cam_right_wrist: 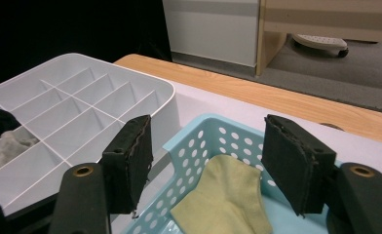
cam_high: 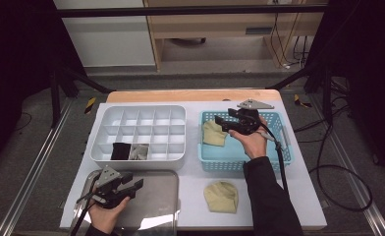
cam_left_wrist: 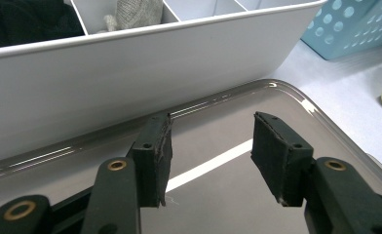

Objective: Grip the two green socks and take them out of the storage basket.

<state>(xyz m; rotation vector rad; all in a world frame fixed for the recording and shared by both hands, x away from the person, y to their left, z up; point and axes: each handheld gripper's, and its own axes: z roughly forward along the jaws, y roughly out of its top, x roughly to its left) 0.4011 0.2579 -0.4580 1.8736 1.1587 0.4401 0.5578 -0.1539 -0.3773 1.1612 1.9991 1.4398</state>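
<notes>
Two hand-held black grippers, one dark sleeve.
Left gripper (cam_high: 131, 188) and right gripper (cam_high: 221, 123) — both matt black, each topped by a grey three-cornered plate with small holes. Jaws are flat black blocks with rough, ridged inner faces, mounted on black arms with brass-coloured rivets. Black cable trails from each body. Person's right forearm in a dark long sleeve (cam_high: 271, 201) — plain, no markings legible.

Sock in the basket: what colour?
Pale yellow sock, clearest in the right gripper view, inside the light blue basket.

Probably lab, black frame rig (cam_high: 77, 81), cables (cam_high: 345, 162)
</notes>
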